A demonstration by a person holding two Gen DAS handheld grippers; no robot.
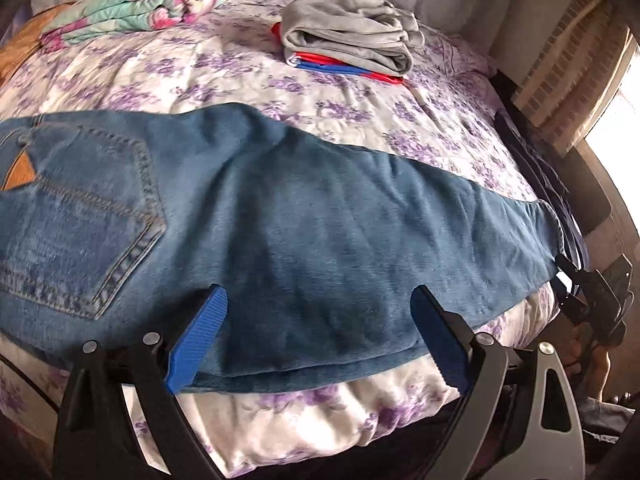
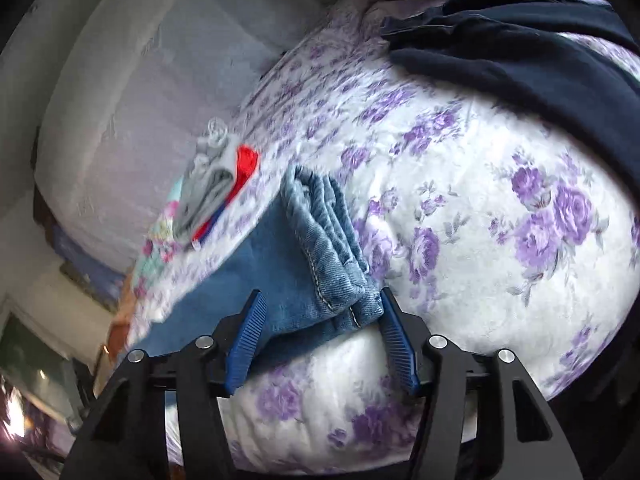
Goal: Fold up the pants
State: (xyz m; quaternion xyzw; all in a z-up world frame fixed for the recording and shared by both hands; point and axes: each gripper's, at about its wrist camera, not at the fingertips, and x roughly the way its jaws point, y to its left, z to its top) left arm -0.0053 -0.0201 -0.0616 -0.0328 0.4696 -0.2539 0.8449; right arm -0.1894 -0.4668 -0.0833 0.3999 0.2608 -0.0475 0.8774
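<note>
A floral bedspread [image 1: 248, 80] bears a grey folded garment [image 1: 348, 32] and a colourful blanket [image 1: 140, 0].

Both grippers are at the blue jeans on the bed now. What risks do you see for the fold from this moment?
1. The right gripper has its jaws open around the bunched leg cuffs of the jeans; it may catch only some layers, so the legs separate when lifted.
2. The left gripper is open at the near edge, which lies by the edge of the bed; a pull could drag the jeans off.
</note>
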